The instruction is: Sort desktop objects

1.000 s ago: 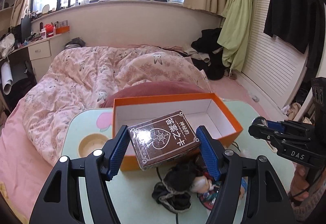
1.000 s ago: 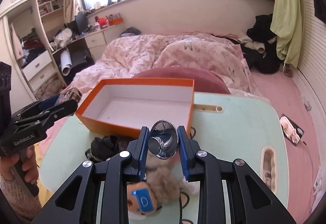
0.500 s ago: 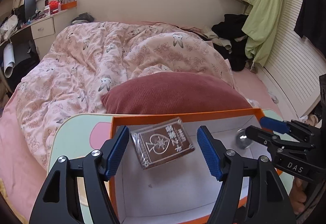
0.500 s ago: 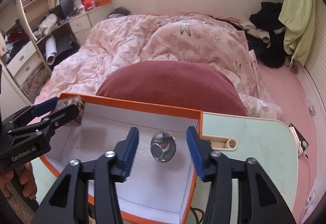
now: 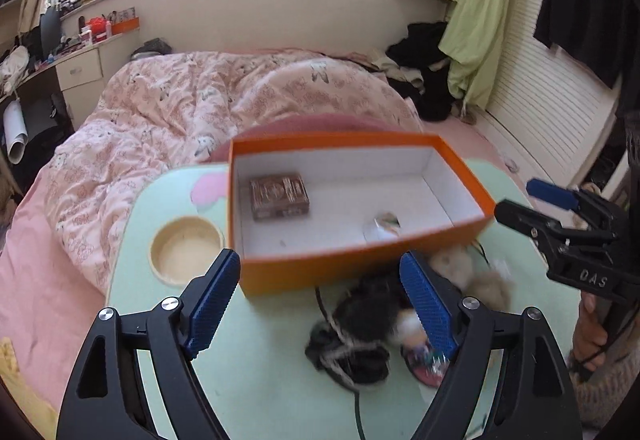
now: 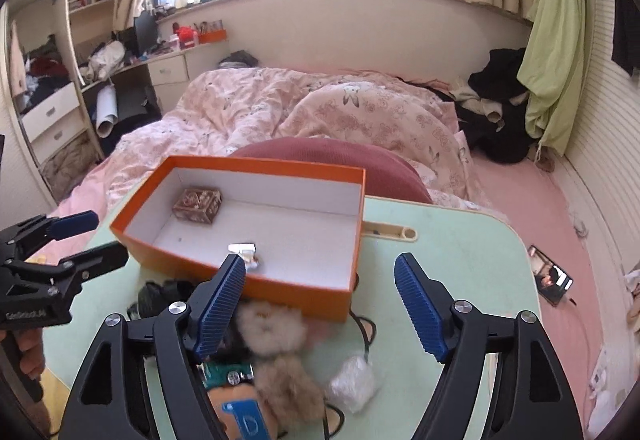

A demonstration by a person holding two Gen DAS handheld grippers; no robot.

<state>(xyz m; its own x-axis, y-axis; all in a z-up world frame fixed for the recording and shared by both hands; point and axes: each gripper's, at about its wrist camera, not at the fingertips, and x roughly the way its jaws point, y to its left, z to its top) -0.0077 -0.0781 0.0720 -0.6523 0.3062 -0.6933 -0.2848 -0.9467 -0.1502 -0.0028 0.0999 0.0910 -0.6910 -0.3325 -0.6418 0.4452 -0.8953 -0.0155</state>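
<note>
Both my tongs opening, nothing btwn the ribbed blue pads.
Glossy brown card box [image 5: 279,197] by left wall of orange cardboard box [image 5: 360,266]; shiny round metal piece [image 5: 386,223] w/ free room near front wall; left gripper [image 5: 320,304], right gripper [image 6: 320,300] over table's [image 6: 460,252] front edge.

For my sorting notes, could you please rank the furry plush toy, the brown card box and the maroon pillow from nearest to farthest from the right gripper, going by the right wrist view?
From the right gripper:
1. Furry plush toy, on the table just under the fingers.
2. Brown card box, inside the orange box's far left corner.
3. Maroon pillow, behind the orange box.
</note>
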